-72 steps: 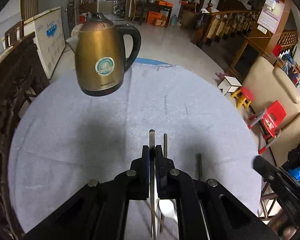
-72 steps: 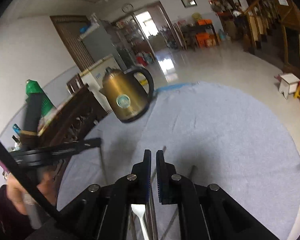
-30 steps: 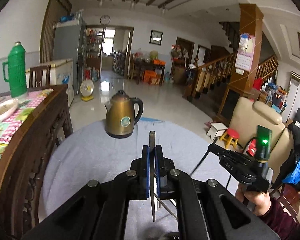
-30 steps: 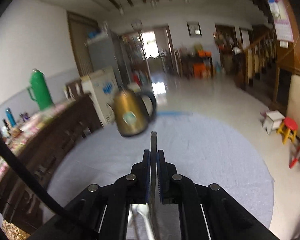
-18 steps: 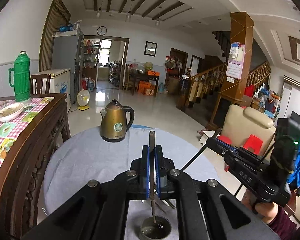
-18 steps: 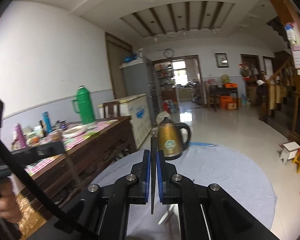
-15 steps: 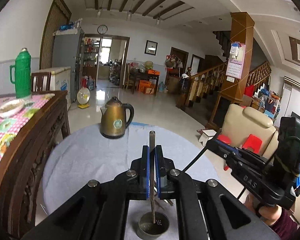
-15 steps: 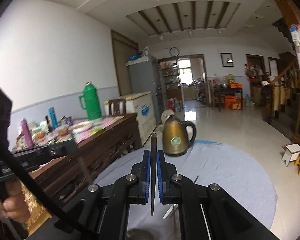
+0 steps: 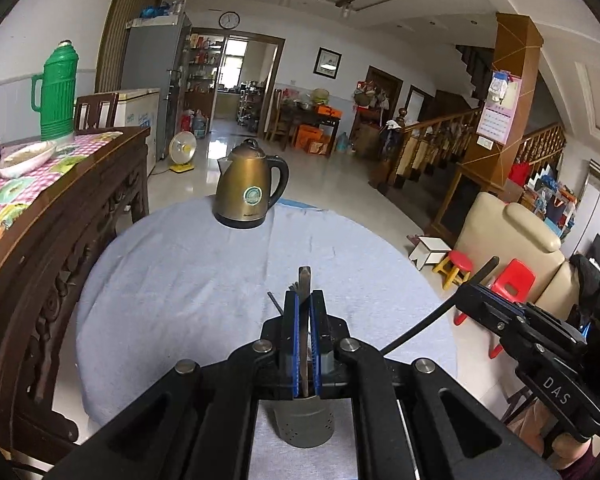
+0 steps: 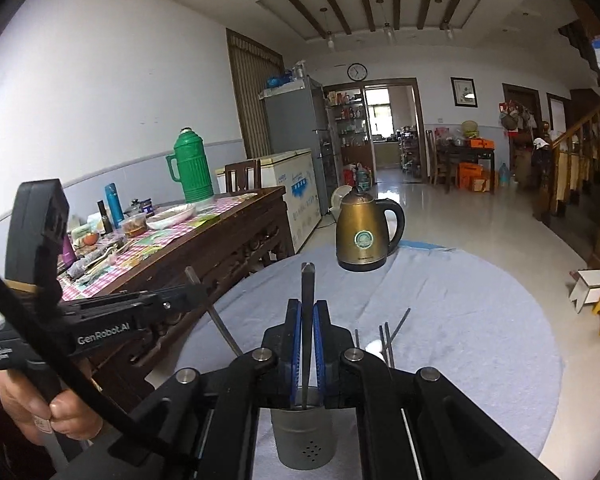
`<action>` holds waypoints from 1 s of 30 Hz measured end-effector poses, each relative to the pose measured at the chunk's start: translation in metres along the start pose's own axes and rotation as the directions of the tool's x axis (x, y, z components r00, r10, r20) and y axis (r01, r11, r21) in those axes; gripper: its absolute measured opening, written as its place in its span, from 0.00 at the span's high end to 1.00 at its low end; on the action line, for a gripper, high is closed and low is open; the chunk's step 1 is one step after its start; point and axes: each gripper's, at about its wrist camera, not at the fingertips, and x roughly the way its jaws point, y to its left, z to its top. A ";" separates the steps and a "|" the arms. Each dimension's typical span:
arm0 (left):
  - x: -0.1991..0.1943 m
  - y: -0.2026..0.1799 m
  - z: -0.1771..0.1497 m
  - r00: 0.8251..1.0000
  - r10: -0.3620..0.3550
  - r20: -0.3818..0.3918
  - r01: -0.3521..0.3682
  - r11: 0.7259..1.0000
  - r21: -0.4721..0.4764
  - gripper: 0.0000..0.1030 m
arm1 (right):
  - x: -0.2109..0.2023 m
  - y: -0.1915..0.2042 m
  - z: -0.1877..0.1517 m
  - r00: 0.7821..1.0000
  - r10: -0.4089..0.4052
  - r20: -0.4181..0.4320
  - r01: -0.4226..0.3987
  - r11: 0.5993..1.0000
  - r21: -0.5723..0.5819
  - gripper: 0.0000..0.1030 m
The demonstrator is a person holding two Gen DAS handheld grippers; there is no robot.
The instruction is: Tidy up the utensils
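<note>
Right wrist view shows the right gripper (image 10: 307,340) clamped on a dark utensil (image 10: 307,292) above the grey holder (image 10: 303,438) at the frame's bottom centre, with the left gripper (image 9: 305,336) likewise pinching a utensil (image 9: 304,280) over it, so each piece should probably go straight down before release.

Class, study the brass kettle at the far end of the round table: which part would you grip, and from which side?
Grip the kettle by its black loop handle, coming from the right as seen here. The handle stands clear of the body, the spout faces the opposite way, and the smooth, wide body would likely slip.
</note>
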 end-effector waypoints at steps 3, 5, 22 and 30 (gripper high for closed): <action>0.000 -0.002 0.001 1.000 -0.007 0.000 0.007 1.000 0.009 0.95 | -0.003 -0.002 -0.001 0.999 0.018 -0.035 -0.018 1.000 0.005 0.93; 0.001 -0.003 0.002 1.000 -0.015 -0.006 0.015 1.000 0.013 0.95 | -0.003 -0.004 0.001 0.998 0.026 -0.064 -0.025 1.000 0.011 0.93; 0.025 -0.001 -0.011 0.993 -0.026 -0.117 0.029 0.999 0.023 0.92 | 0.056 -0.036 -0.032 0.909 0.133 -0.395 -0.077 0.985 0.154 0.75; 0.019 0.025 0.005 0.996 -0.093 -0.004 0.092 0.995 -0.031 0.63 | 0.038 -0.103 -0.025 0.975 0.066 -0.211 -0.003 0.958 0.286 0.48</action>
